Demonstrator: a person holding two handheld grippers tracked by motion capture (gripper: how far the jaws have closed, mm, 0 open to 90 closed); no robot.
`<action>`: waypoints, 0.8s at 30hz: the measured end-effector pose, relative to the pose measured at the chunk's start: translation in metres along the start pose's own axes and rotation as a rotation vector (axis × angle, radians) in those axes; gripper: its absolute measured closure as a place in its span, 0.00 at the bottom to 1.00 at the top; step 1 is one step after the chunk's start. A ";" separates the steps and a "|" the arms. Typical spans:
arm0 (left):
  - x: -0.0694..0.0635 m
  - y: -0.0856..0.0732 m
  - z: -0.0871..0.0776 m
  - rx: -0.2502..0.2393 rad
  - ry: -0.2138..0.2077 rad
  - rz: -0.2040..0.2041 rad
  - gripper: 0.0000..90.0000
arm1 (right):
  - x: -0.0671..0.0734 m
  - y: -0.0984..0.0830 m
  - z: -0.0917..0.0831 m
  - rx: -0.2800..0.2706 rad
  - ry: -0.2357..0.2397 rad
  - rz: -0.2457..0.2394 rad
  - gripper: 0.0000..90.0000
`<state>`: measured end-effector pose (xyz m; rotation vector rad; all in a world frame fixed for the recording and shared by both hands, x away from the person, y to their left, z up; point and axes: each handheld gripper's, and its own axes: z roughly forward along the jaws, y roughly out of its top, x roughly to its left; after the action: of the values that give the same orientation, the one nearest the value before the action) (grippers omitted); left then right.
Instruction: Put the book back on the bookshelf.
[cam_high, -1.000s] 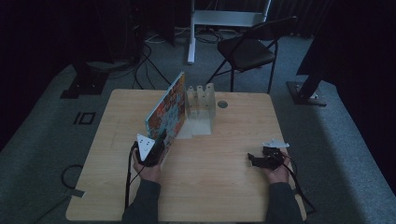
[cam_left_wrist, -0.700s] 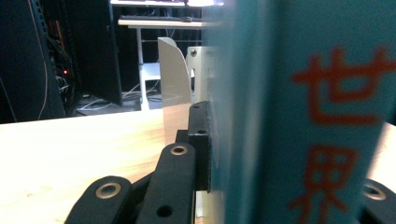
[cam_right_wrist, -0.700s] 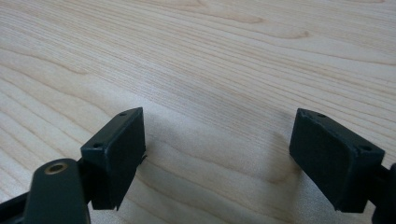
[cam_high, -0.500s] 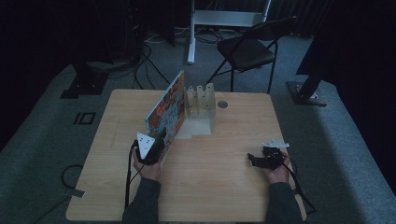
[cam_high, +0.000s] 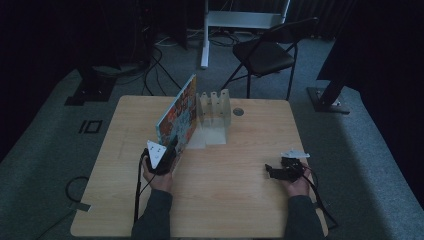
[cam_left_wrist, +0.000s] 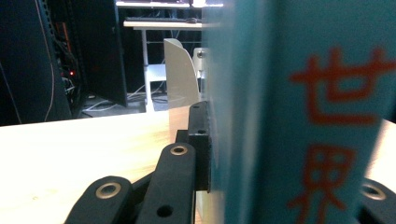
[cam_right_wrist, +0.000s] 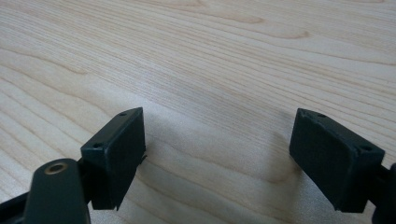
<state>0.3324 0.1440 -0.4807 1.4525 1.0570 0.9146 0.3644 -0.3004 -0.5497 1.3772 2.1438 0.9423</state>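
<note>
1. Here, a tall teal-spined picture book (cam_high: 176, 116), upright at the pale wooden table's (cam_high: 240, 200) 11 o'clock, is clamped by the left gripper (cam_left_wrist: 210, 154).
2. The right gripper (cam_right_wrist: 217, 154), at 4 o'clock, is held wide apart, empty.

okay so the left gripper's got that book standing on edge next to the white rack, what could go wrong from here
1. The left gripper clamps the book only at its near bottom corner, so the tall tilted cover could swing or slip.
2. The white rack stands right beside the book; a swing might knock it.
3. The right gripper rests open, far off, giving no support.
</note>
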 end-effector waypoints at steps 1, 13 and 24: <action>0.000 0.000 0.001 -0.001 0.001 -0.001 0.90 | 0.000 0.000 0.000 0.000 0.000 0.000 0.20; -0.003 0.000 0.008 -0.005 0.016 0.008 0.90 | 0.000 0.000 0.000 0.000 0.000 0.000 0.20; -0.004 0.000 0.014 -0.009 0.032 0.017 0.90 | 0.000 0.000 0.000 -0.001 0.000 -0.001 0.20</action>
<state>0.3441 0.1354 -0.4828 1.4460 1.0645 0.9566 0.3645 -0.3005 -0.5498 1.3753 2.1436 0.9424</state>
